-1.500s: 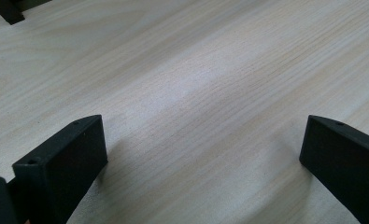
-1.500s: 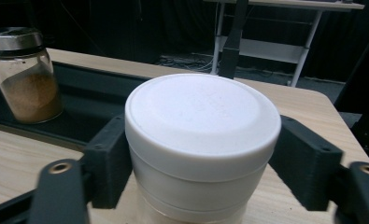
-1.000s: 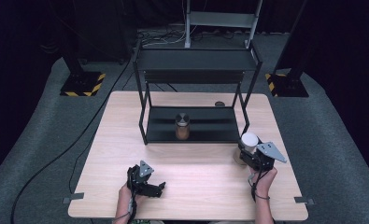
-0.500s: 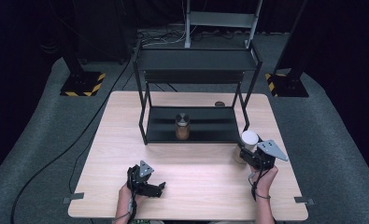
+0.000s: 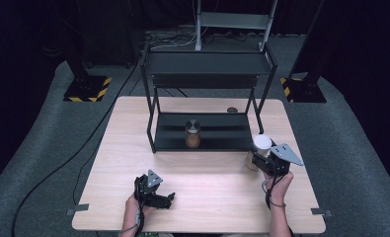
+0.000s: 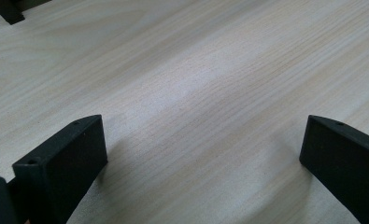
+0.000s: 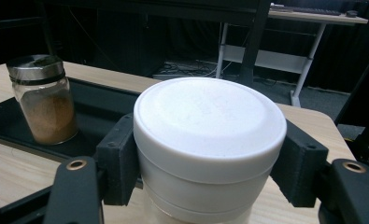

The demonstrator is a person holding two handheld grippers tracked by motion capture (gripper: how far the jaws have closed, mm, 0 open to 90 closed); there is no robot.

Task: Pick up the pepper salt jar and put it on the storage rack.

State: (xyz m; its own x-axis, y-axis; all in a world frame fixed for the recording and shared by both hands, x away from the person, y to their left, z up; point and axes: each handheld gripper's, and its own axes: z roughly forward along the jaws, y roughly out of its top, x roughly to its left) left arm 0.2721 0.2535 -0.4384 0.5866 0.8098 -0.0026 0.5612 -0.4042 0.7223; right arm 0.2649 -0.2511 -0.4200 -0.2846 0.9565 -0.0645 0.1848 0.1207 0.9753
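One white-lidded jar (image 7: 209, 144), upright, clamped in the right gripper (image 5: 262, 159) at the table's right; the shelf rack (image 5: 202, 132) lies just far-left; left gripper (image 5: 164, 199) gapes empty

table (image 5: 202, 197): light wood, on grey carpet | rack (image 5: 207, 64): black, two shelves, stands at far middle of table | spice jar (image 5: 193, 133): glass with metal lid, brown powder inside, upright on lower shelf | small dark round object (image 5: 232, 110): on table behind rack, unclear | floor stands (image 5: 86, 89): black, yellow-black striped bases
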